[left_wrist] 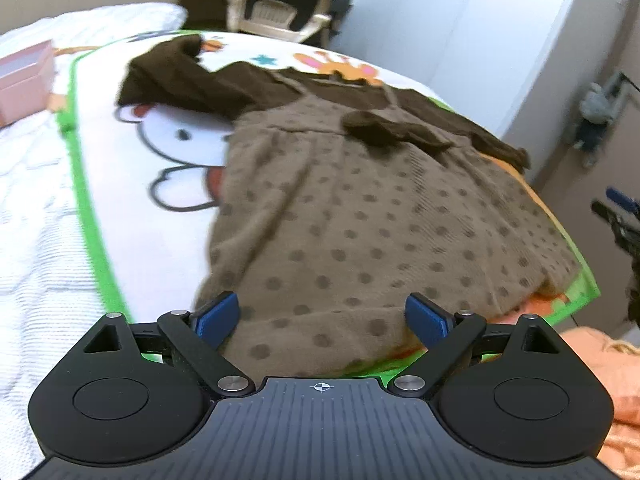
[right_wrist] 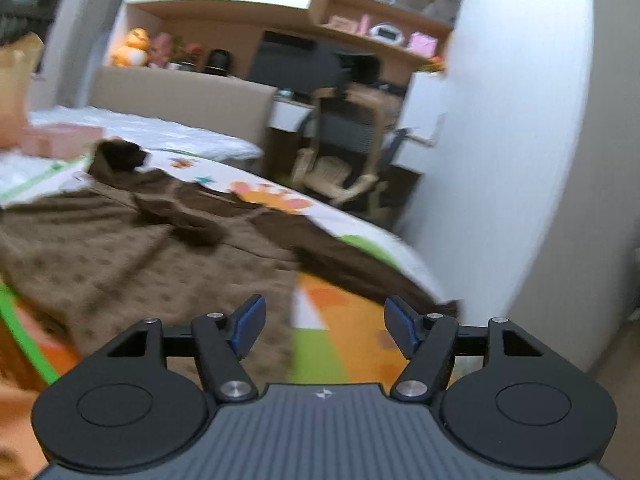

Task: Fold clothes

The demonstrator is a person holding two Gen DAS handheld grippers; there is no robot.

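A small brown dress point(left_wrist: 352, 220) with dark dots and dark brown sleeves lies spread flat on a cartoon-print mat point(left_wrist: 132, 208) on the bed. Its hem faces me and one sleeve point(left_wrist: 392, 130) is folded across the chest. My left gripper point(left_wrist: 322, 316) is open, hovering over the hem with nothing between its fingers. In the right wrist view the dress point(right_wrist: 132, 248) lies to the left, its other dark sleeve point(right_wrist: 360, 272) stretched out toward the mat's right edge. My right gripper point(right_wrist: 322, 328) is open above the mat, beside the skirt's right edge.
A white quilted bedspread point(left_wrist: 36, 208) lies under the mat, with a pink box point(left_wrist: 24, 80) at the far left. Orange cloth point(left_wrist: 608, 368) sits at the near right. A wooden chair point(right_wrist: 340, 168), desk and shelves stand beyond the bed, and a white wall point(right_wrist: 512, 140) rises on the right.
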